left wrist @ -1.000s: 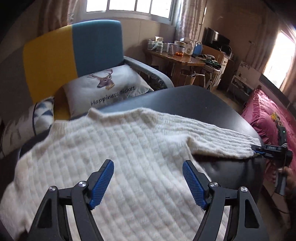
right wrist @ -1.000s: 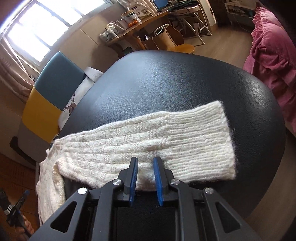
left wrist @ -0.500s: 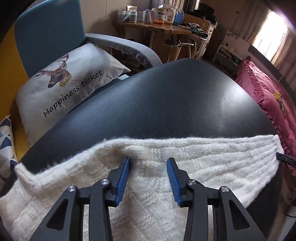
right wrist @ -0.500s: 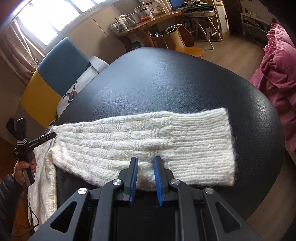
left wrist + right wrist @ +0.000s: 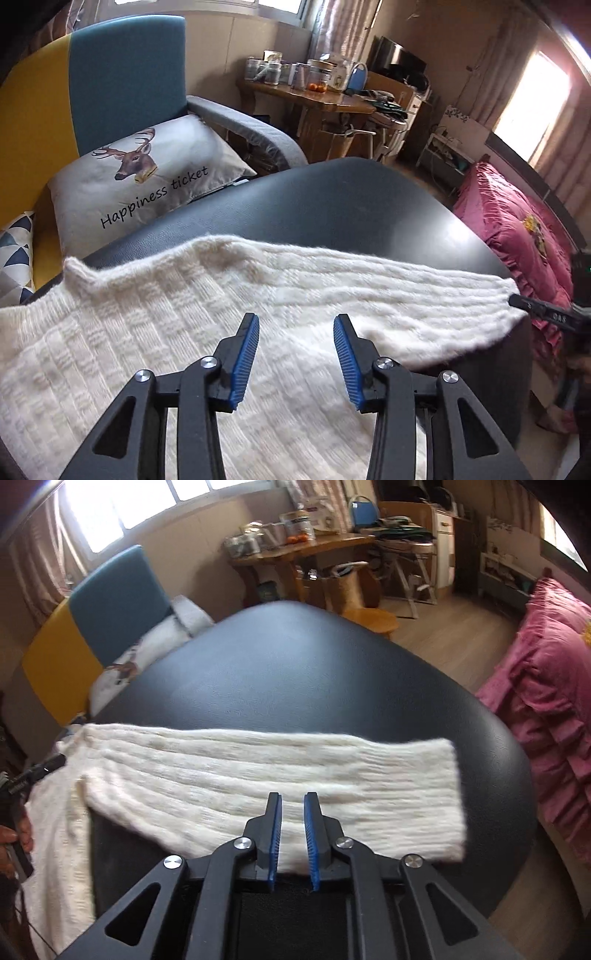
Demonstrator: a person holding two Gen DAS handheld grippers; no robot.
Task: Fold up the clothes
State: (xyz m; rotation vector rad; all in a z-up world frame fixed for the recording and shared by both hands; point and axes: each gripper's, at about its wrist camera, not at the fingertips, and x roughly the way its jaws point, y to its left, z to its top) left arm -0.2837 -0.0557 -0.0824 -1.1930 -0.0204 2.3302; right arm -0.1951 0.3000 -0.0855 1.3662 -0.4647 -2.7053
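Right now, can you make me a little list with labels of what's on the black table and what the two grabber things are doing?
clothing: cream knit sweater, lying flat
sleeve: stretched out sideways across the table
surface: black padded table
right gripper: shut on the sleeve's near edge
left gripper: fingers apart, over the sweater body near the sleeve's base, pinching nothing
nearby: deer pillow on a blue and yellow chair

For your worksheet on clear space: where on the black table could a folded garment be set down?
Free: the black table beyond the sweater's sleeve, towards the deer pillow and wooden desk. Crowded: the near side, covered by the sweater.
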